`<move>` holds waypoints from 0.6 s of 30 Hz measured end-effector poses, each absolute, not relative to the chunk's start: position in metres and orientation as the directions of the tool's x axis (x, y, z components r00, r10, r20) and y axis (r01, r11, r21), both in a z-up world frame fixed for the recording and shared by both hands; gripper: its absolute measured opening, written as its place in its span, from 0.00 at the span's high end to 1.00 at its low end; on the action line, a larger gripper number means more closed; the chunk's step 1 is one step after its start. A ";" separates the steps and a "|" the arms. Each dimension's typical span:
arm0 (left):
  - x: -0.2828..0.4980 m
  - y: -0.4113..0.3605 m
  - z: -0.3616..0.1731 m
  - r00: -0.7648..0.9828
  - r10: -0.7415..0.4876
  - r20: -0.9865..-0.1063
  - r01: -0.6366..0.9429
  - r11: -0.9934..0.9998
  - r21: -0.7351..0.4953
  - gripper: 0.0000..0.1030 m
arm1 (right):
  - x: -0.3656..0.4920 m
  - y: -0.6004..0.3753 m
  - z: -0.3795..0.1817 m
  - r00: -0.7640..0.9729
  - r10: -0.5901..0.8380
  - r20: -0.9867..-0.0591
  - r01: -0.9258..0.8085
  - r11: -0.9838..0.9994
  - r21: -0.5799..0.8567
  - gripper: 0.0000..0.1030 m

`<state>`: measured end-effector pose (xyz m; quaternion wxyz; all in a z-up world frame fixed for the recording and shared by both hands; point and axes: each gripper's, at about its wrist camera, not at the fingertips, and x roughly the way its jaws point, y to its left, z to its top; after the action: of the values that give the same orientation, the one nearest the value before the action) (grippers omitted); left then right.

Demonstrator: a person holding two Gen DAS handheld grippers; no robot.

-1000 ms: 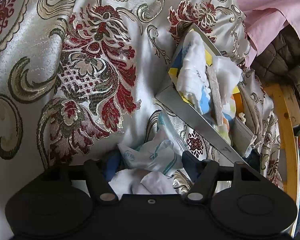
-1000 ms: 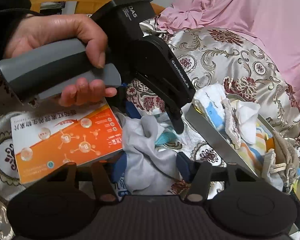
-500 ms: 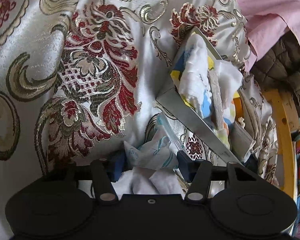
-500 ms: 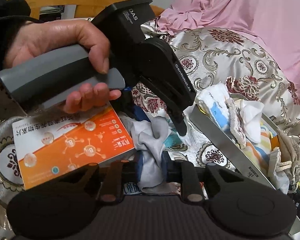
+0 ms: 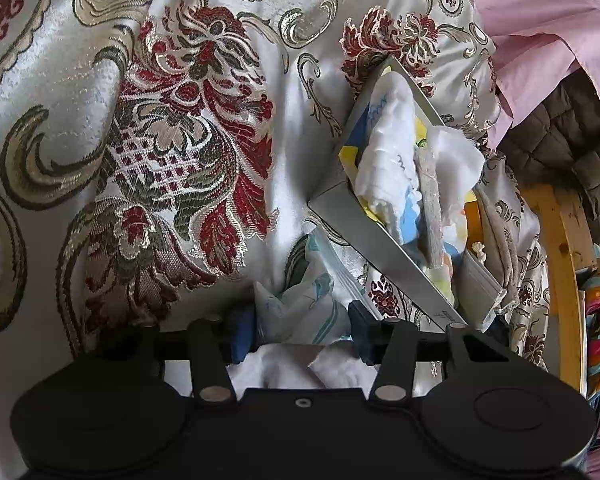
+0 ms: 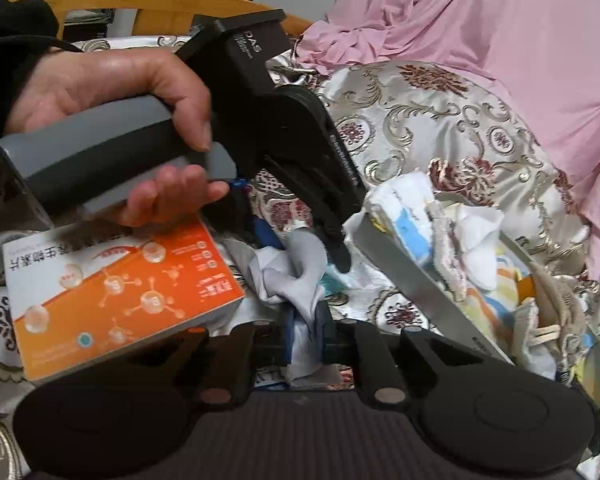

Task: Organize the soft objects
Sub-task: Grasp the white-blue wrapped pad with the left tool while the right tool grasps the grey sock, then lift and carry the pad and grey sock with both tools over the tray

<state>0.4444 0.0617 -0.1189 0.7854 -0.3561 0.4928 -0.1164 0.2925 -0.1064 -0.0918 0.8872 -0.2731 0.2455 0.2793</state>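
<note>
In the left wrist view my left gripper (image 5: 300,330) has a white and teal soft packet (image 5: 300,308) squeezed between its blue pads, and its jaws are still closing. White cloth (image 5: 284,368) lies under the packet. In the right wrist view my right gripper (image 6: 306,340) pinches a crumpled grey cloth (image 6: 306,280), its jaws closing on it. The left gripper (image 6: 300,246), held in a hand (image 6: 112,92), stands just beyond that cloth. A silver box (image 5: 380,252) to the right holds folded white and coloured cloths (image 5: 388,152).
Everything lies on a red and gold brocade cover (image 5: 140,120). An orange and white carton (image 6: 120,292) sits left of the grey cloth. Pink sheet (image 6: 480,40) is heaped at the back right. A wooden frame (image 5: 560,240) runs along the right edge.
The right gripper's jaws have come together onto the grey cloth. The left gripper's jaws have narrowed around the packet. Neither hand has shifted.
</note>
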 end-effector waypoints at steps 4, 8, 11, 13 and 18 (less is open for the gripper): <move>0.441 0.062 -0.115 0.494 -0.525 -0.693 -0.165 0.725 -0.668 0.51 | 0.293 -0.110 -0.088 0.738 0.352 -0.576 -0.614 0.704 -0.357 0.89; 0.435 0.066 -0.114 0.500 -0.520 -0.693 -0.174 0.724 -0.668 0.51 | 0.292 -0.118 -0.078 0.751 0.350 -0.560 -0.599 0.717 -0.355 0.89; 0.429 0.066 -0.108 0.516 -0.511 -0.688 -0.163 0.730 -0.664 0.51 | 0.290 -0.124 -0.069 0.767 0.347 -0.539 -0.581 0.732 -0.356 0.89; 0.425 0.067 -0.103 0.532 -0.506 -0.679 -0.155 0.730 -0.665 0.51 | 0.288 -0.128 -0.062 0.775 0.354 -0.523 -0.574 0.740 -0.351 0.89; 0.412 0.065 -0.086 0.580 -0.505 -0.639 -0.102 0.733 -0.673 0.51 | 0.285 -0.138 -0.047 0.803 0.356 -0.479 -0.544 0.765 -0.344 0.89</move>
<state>0.4122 0.0649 -0.0858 0.8197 -0.3440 0.4412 -0.1231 0.2845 -0.1379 -0.0471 0.9187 -0.2395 0.1966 0.2449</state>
